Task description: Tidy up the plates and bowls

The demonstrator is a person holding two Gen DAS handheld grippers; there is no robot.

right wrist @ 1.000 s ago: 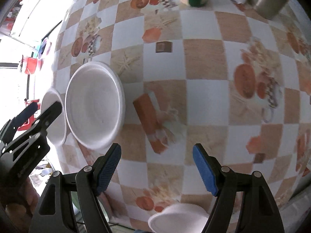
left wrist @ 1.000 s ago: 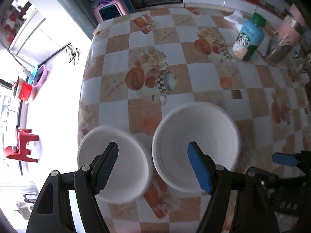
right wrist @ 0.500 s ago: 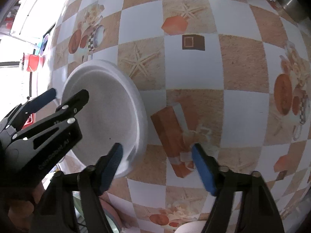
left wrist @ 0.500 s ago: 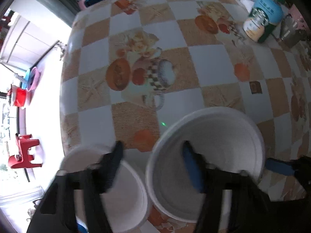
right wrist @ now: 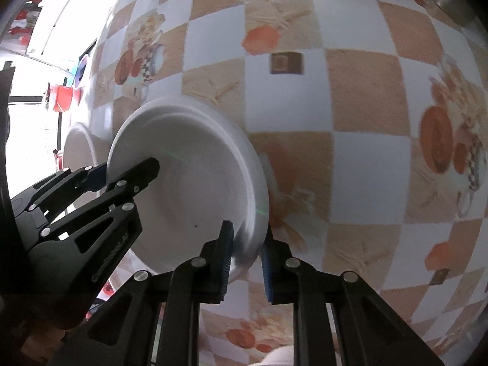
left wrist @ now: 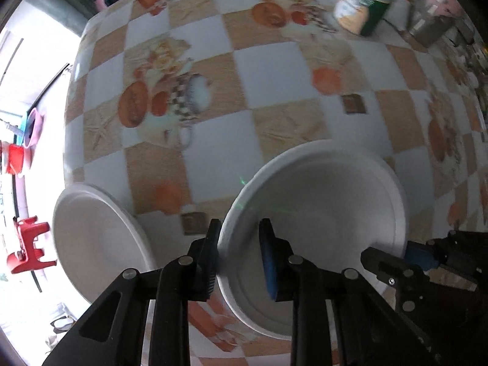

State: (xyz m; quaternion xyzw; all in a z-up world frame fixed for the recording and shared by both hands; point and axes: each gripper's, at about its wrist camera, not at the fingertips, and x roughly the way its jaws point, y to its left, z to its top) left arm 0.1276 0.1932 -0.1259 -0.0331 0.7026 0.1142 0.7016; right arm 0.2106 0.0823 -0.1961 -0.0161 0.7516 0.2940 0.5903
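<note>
The large white bowl (left wrist: 329,213) sits lower centre on the checked tablecloth (left wrist: 274,70). The left gripper (left wrist: 239,238) is closing, its pads pinching the bowl's left rim — the right gripper (right wrist: 247,248) clamps the opposite rim. A smaller white bowl (left wrist: 91,238) lies at lower left, just beside.

Blown-out daylight floods from the left; fisheye edges bend, blurred

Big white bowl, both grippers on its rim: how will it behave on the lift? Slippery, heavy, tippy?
The big white bowl looks glossy, so its rim may slip between the pads. It looks rigid; it probably won't flex. The left gripper and right gripper clamp opposite sides, so it should lift level, tilting only if one hand rises faster.
</note>
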